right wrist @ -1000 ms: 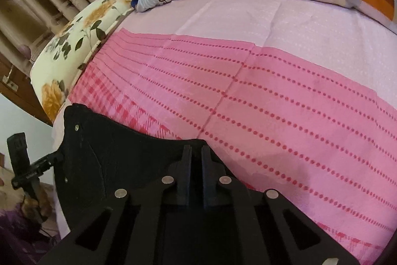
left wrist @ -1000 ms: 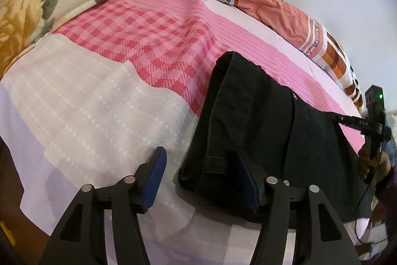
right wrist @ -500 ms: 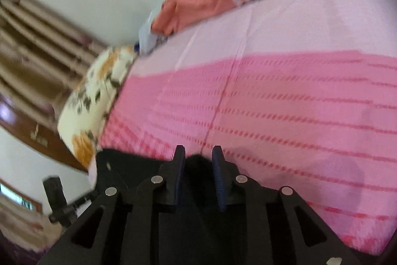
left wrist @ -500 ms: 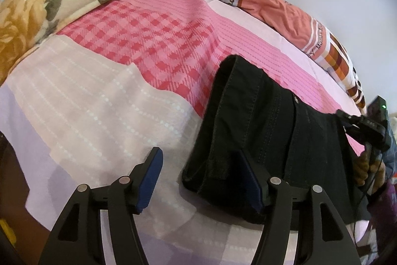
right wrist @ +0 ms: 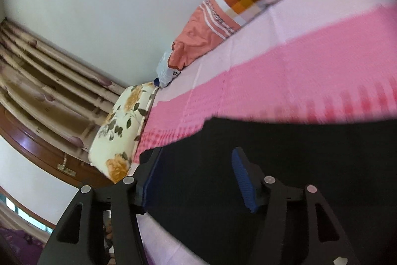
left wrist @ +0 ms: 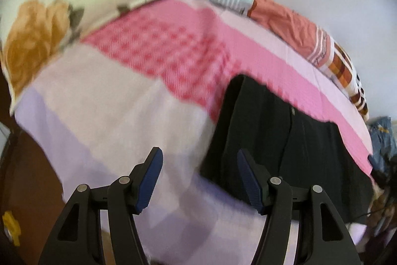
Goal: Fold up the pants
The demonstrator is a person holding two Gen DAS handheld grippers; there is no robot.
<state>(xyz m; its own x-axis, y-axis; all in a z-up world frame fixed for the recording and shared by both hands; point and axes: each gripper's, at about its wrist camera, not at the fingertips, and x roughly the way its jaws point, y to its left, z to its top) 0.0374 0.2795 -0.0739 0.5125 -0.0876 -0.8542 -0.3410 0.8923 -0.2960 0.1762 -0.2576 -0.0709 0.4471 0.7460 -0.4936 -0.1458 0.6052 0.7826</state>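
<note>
Black pants (left wrist: 273,140) lie folded on the pink and lilac bed sheet (left wrist: 111,103). My left gripper (left wrist: 198,165) hangs open above the sheet at the pants' near left corner; its right finger is over the black cloth and nothing is between the pads. In the right wrist view, my right gripper (right wrist: 197,165) hovers over the pants (right wrist: 273,165) with its jaws opening. The cloth lies flat below them and the pads do not press on it. The view is tilted and blurred.
A floral pillow (left wrist: 62,4) lies at the bed's far left corner. An orange and plaid quilt (left wrist: 310,36) runs along the wall. Curtains (right wrist: 49,81) and a wooden frame (right wrist: 37,153) stand beyond the pillow (right wrist: 124,131). The bed's edge drops off at the lower left (left wrist: 29,178).
The right gripper's jaws have parted off the black cloth, and it has swung sideways and rolled, leaving the left wrist view. The left gripper has risen slightly, still open.
</note>
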